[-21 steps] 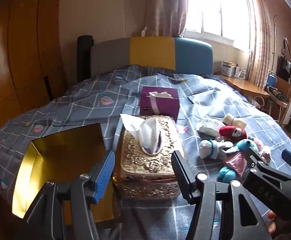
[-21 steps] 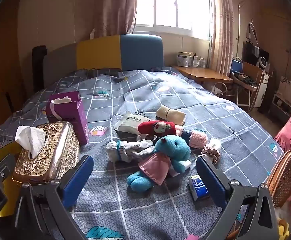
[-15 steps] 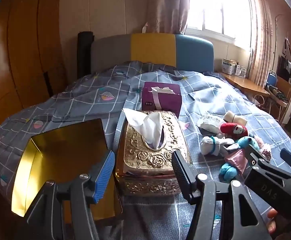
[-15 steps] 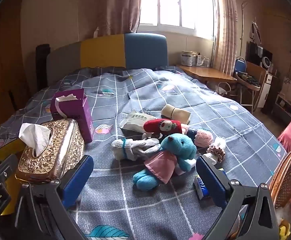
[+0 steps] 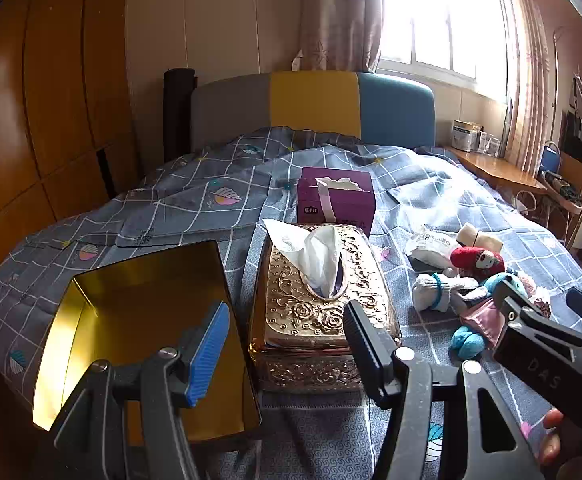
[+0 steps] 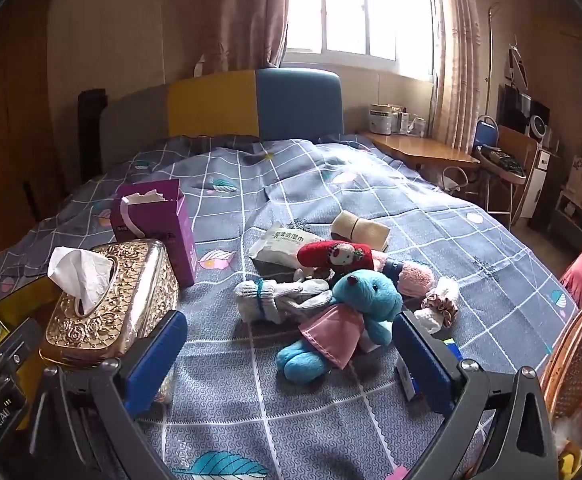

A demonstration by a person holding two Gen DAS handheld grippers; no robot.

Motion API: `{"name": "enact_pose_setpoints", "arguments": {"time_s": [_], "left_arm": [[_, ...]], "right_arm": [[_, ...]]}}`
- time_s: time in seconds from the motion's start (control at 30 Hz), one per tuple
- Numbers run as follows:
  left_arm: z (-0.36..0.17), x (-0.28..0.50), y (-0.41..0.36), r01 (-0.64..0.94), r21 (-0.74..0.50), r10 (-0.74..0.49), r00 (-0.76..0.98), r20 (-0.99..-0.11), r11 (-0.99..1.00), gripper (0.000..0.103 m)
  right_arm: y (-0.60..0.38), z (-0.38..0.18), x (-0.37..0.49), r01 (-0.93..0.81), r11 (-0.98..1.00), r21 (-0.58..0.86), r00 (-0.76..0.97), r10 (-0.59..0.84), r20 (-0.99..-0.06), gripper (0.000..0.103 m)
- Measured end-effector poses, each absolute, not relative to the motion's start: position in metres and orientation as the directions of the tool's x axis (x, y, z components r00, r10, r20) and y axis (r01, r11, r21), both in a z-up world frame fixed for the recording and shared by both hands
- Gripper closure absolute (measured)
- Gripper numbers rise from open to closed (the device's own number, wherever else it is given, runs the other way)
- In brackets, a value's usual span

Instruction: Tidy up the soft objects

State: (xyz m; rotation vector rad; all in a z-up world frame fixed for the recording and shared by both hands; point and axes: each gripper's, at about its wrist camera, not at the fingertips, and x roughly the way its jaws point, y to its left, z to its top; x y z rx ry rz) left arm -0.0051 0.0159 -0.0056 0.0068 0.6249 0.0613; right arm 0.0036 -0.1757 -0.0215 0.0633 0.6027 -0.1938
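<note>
Right wrist view has the right gripper [image 6: 287, 356] spread wide with nothing in it over the blue teddy [image 6: 347, 316] piled with other soft toys on the bedspread [image 6: 371, 200], while the left gripper [image 5: 285, 344] hangs open and empty near the gold tissue box [image 5: 315, 304].

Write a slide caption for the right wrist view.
Open right gripper hovers before a blue plush bear among soft toys on the checked bedspread.
</note>
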Motion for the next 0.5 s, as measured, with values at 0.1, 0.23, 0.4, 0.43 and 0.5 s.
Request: {"name": "enact_pose_setpoints", "arguments": {"time_s": [0.1,0.23,0.4,0.43,0.5], "left_arm": [[-0.0063,-0.0052,0.017,-0.063,0.027,0.067,0.805,-0.59,0.998,0.043],[-0.0077,-0.0046,0.0201,-0.075,0.016,0.07,0.798,-0.598,0.997,0.043],[-0.0079,-0.0055,0.0222,-0.08,0.011,0.07,0.799,-0.597,0.997,0.043],[-0.0079,-0.0056,0.0222,-0.08,0.011,0.071,0.799,-0.597,0.997,0.043],[-0.0081,-0.0056,0.0222,-0.081,0.01,0.071,0.8,-0.596,0.997,0.043]], "right_arm": [[-0.1732,-0.0211,0.0054,0.194,0.981,0.0,0.809,-0.16,-0.566,0.0],[-0.1708,-0.0208,0.0052,0.187,0.982,-0.002,0.811,-0.156,-0.564,0.0],[-0.1713,-0.0209,0.0059,0.188,0.982,0.006,0.807,-0.151,-0.571,0.0],[-0.1717,-0.0208,0.0057,0.188,0.982,0.008,0.807,-0.15,-0.57,0.0],[-0.1729,-0.0205,0.0052,0.188,0.982,0.013,0.808,-0.147,-0.57,0.0]]}}
